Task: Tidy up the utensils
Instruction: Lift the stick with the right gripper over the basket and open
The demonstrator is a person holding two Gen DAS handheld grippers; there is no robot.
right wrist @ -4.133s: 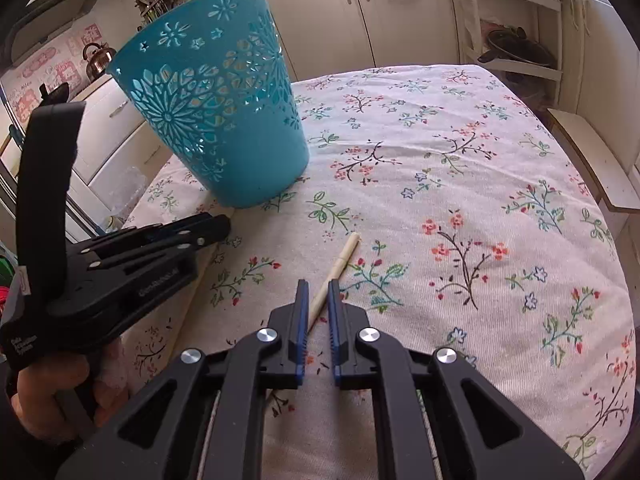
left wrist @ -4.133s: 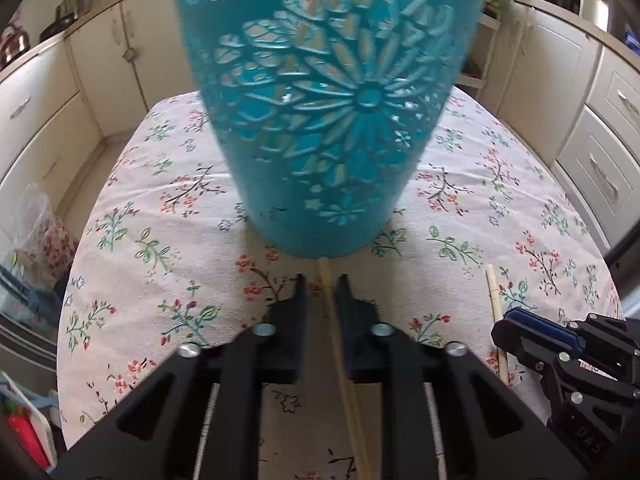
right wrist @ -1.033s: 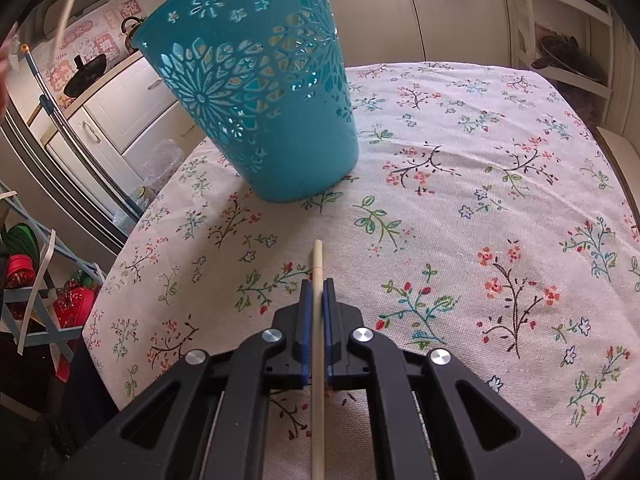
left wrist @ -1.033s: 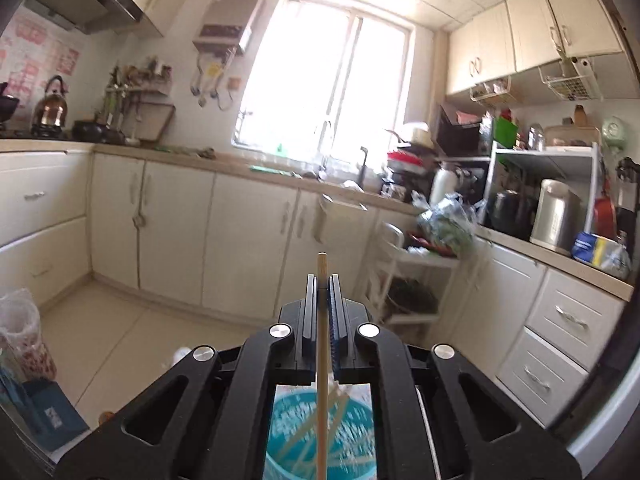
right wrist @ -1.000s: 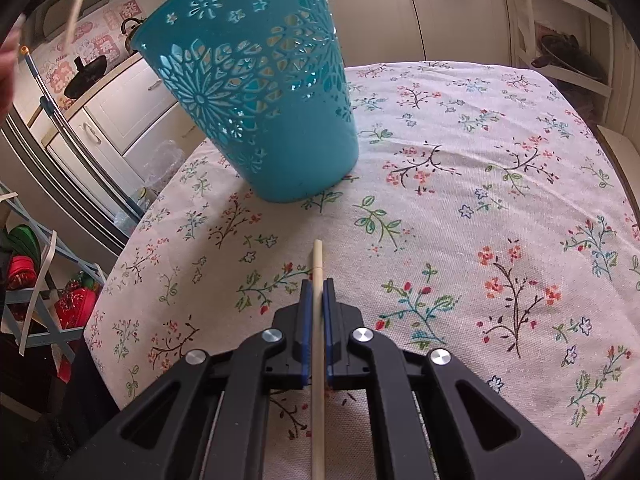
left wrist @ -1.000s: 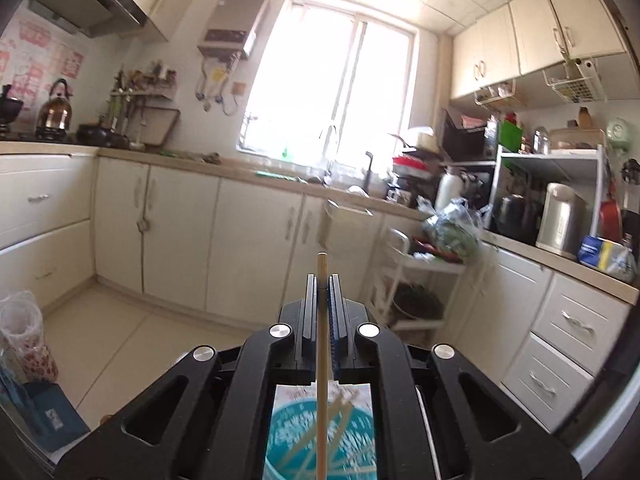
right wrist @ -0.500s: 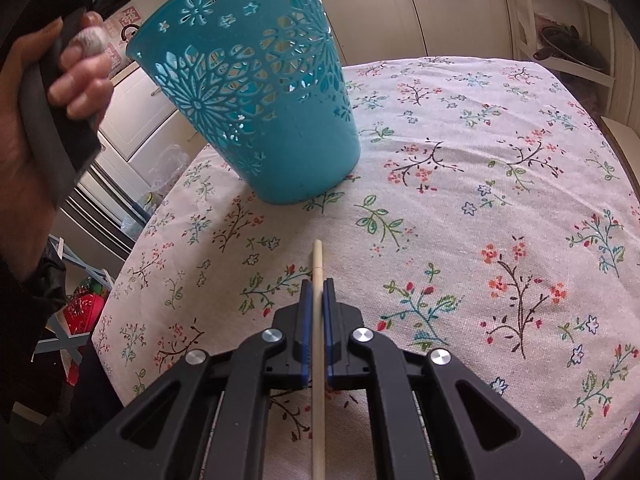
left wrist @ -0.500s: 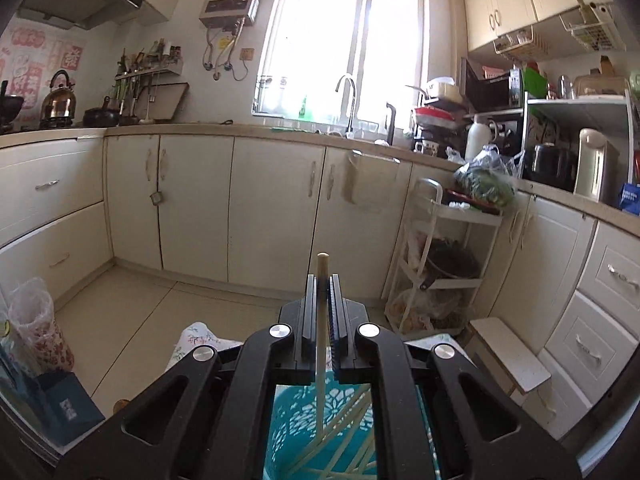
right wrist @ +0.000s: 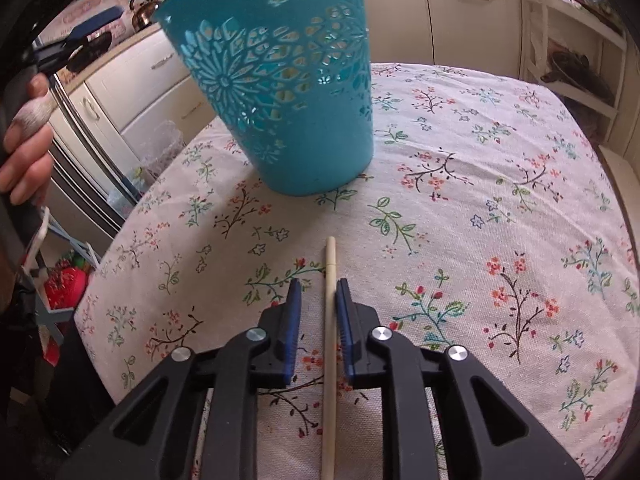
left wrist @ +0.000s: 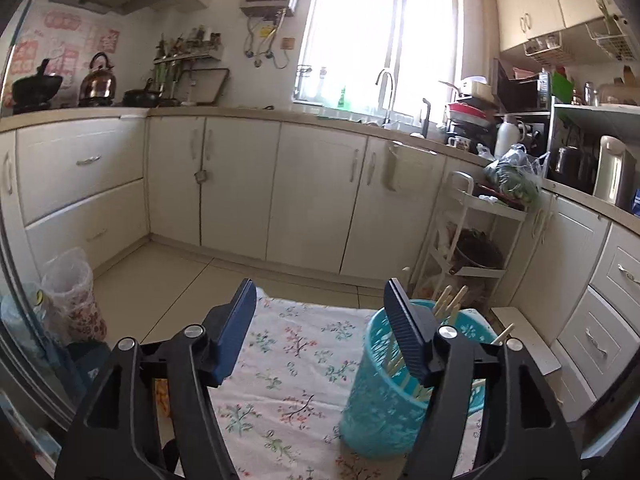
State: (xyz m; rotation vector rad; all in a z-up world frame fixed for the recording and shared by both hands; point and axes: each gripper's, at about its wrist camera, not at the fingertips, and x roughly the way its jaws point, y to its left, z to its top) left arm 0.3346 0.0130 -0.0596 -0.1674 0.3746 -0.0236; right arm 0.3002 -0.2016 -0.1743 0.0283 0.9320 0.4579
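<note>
While no writing reads clearly, pink wall stickers [left wrist: 64, 46] look illegible.

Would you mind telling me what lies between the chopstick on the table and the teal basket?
Nothing: in the right wrist view, only bare floral tablecloth separates the chopstick tip from the teal basket.

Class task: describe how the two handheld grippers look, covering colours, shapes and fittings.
Both the left gripper and the right gripper are matte black plastic with angular arms and triangular cut-outs, round silver bolt heads at the pivots, and ribbed blue pads lining the fingers. No cables, markings or sleeves show.
</note>
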